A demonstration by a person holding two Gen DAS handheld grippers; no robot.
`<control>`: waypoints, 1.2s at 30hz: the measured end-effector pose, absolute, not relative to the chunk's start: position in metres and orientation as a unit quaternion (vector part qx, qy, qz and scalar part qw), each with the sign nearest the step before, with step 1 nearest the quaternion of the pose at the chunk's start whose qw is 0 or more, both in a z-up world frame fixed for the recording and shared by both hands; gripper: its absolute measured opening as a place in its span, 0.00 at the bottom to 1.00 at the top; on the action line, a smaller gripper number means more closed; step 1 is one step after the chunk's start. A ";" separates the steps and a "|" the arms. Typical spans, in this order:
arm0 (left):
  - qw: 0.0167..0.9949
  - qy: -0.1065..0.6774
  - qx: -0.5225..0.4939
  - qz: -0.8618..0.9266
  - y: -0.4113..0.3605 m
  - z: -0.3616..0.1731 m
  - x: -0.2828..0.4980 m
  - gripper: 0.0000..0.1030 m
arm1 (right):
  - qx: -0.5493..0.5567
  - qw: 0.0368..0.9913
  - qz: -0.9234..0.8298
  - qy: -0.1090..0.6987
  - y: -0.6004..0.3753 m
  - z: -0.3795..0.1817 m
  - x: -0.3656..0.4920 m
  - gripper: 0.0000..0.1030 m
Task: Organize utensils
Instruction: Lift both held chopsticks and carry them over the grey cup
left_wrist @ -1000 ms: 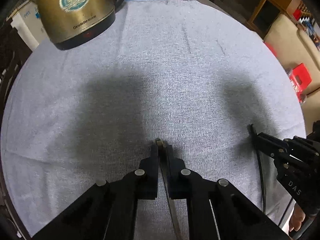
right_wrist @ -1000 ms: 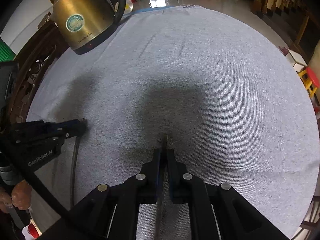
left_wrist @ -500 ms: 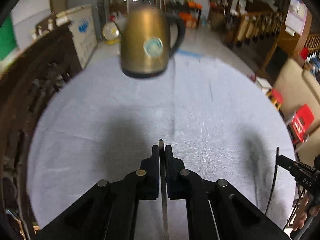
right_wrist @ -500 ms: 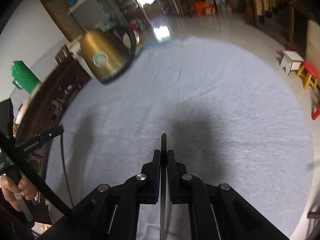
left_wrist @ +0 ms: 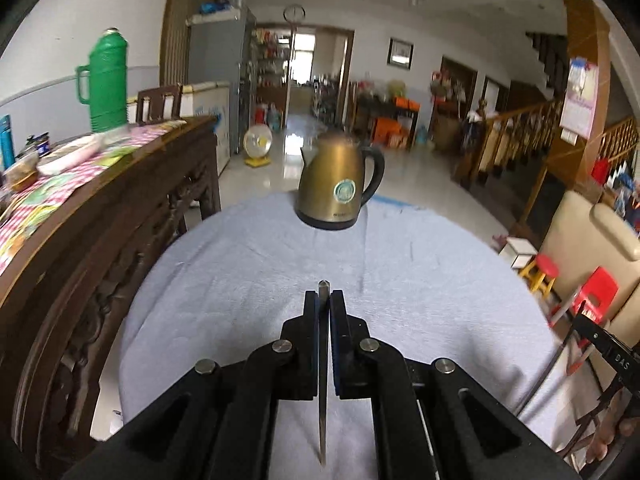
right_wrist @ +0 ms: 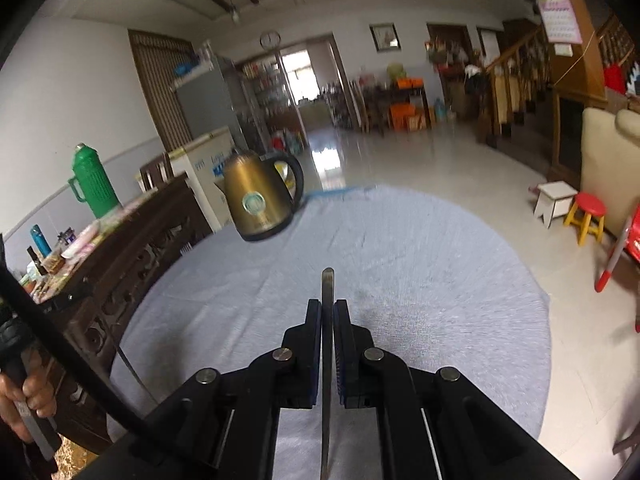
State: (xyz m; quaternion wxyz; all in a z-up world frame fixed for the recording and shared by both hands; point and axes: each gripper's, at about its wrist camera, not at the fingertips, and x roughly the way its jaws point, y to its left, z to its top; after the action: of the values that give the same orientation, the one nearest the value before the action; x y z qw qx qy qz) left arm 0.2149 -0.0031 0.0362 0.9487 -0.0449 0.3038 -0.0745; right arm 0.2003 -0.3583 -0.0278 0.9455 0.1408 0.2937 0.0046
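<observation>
Both grippers have risen off the grey cloth since the earlier frames, and the room beyond the brass kettle now fills the upper half of each view.

Left wrist view: the left gripper [left_wrist: 324, 300], matte black with round steel pivot bolts, is clenched on a thin flat metal utensil [left_wrist: 322, 376], seen edge-on. Its long axis runs straight along the fingers: a blunt, faceted end pokes just past the fingertips toward the kettle [left_wrist: 340, 186], and the narrowing end trails back between the linkages toward the camera. Which utensil it is I cannot tell from this edge, possibly a knife. The kettle, smooth brushed brass with a black handle, black base and round teal badge, stands upright at the far edge of the round table [left_wrist: 240, 272], whose grey cloth has a fine woven nap. Left of the kettle runs a dark carved wooden sideboard [left_wrist: 100, 248]; a ribbed green plastic flask [left_wrist: 106, 80] stands on it.

Right wrist view: the right gripper [right_wrist: 328, 306] is likewise clamped on a second slim metal utensil [right_wrist: 327, 380], dull grey, with a rounded end reaching a little past the fingertips; it points to the right of the kettle [right_wrist: 258, 196]. Well left of the kettle, a hand [right_wrist: 24, 398] grips a dark handle.
</observation>
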 end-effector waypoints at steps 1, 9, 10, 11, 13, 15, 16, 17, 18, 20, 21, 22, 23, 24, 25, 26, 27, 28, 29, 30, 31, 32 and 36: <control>0.950 0.299 -0.049 -0.075 0.000 0.038 0.205 0.05 | 0.140 0.948 0.004 0.287 -0.356 -0.024 0.193 0.06; 0.954 0.271 -0.088 -0.094 0.008 0.049 0.151 0.05 | 0.147 0.962 0.008 0.228 -0.339 0.007 0.133 0.06; 0.954 0.269 -0.089 -0.095 0.008 0.051 0.147 0.05 | 0.148 0.963 0.010 0.223 -0.338 0.011 0.128 0.06; 0.956 0.264 -0.090 -0.096 0.008 0.055 0.143 0.05 | 0.149 0.964 0.011 0.219 -0.337 0.014 0.125 0.06; 0.958 0.251 -0.089 -0.103 0.006 0.062 0.135 0.05 | 0.148 0.967 0.016 0.207 -0.334 0.022 0.115 0.06; 0.960 0.240 -0.090 -0.109 0.005 0.072 0.125 0.05 | 0.143 0.971 0.018 0.193 -0.329 0.033 0.105 0.06; 0.961 0.235 -0.091 -0.111 0.005 0.077 0.118 0.05 | 0.140 0.972 0.021 0.190 -0.327 0.037 0.102 0.06; 0.962 0.230 -0.092 -0.114 0.005 0.082 0.114 0.05 | 0.139 0.972 0.023 0.186 -0.326 0.040 0.100 0.06; 0.963 0.225 -0.093 -0.118 0.004 0.087 0.110 0.05 | 0.139 0.974 0.026 0.179 -0.323 0.046 0.095 0.06; 0.964 0.216 -0.094 -0.125 0.002 0.097 0.102 0.05 | 0.133 0.976 0.033 0.170 -0.318 0.056 0.089 0.06; 0.965 0.211 -0.094 -0.127 0.002 0.101 0.096 0.05 | 0.130 0.977 0.035 0.164 -0.316 0.060 0.087 0.06; 0.965 0.207 -0.093 -0.128 0.001 0.105 0.093 0.05 | 0.127 0.978 0.037 0.158 -0.313 0.065 0.084 0.06; 0.966 0.202 -0.093 -0.130 0.000 0.110 0.089 0.05 | 0.125 0.979 0.039 0.155 -0.312 0.068 0.083 0.06; 0.967 0.198 -0.094 -0.133 -0.001 0.114 0.086 0.05 | 0.121 0.980 0.044 0.150 -0.308 0.073 0.080 0.06; 0.967 0.193 -0.094 -0.136 -0.002 0.118 0.082 0.05 | 0.120 0.981 0.047 0.146 -0.306 0.077 0.079 0.06; 0.968 0.189 -0.094 -0.139 -0.003 0.121 0.080 0.05 | 0.118 0.982 0.049 0.142 -0.303 0.080 0.076 0.06; 0.968 0.184 -0.093 -0.141 -0.005 0.126 0.076 0.05 | 0.114 0.983 0.053 0.135 -0.299 0.086 0.075 0.06; 0.969 0.180 -0.093 -0.144 -0.006 0.128 0.074 0.05 | 0.110 0.984 0.055 0.131 -0.296 0.090 0.073 0.06; 0.969 0.176 -0.093 -0.147 -0.008 0.131 0.072 0.05 | 0.107 0.984 0.057 0.128 -0.293 0.092 0.072 0.06; 0.969 0.172 -0.092 -0.150 -0.010 0.134 0.070 0.05 | 0.104 0.985 0.059 0.123 -0.290 0.096 0.071 0.06; 0.970 0.168 -0.091 -0.152 -0.012 0.135 0.068 0.05 | 0.102 0.986 0.061 0.119 -0.287 0.099 0.070 0.06; 0.970 0.166 -0.090 -0.153 -0.014 0.136 0.067 0.05 | 0.101 0.986 0.064 0.117 -0.284 0.101 0.070 0.06; 0.970 0.166 -0.084 -0.156 -0.023 0.133 0.068 0.05 | 0.096 0.987 0.072 0.108 -0.270 0.104 0.076 0.06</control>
State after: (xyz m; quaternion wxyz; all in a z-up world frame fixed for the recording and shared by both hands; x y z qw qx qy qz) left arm 0.0677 -0.0226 0.1330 0.9702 -0.0838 0.1658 -0.1557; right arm 0.0760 -0.2702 0.1037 0.9870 0.0955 0.1076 0.0715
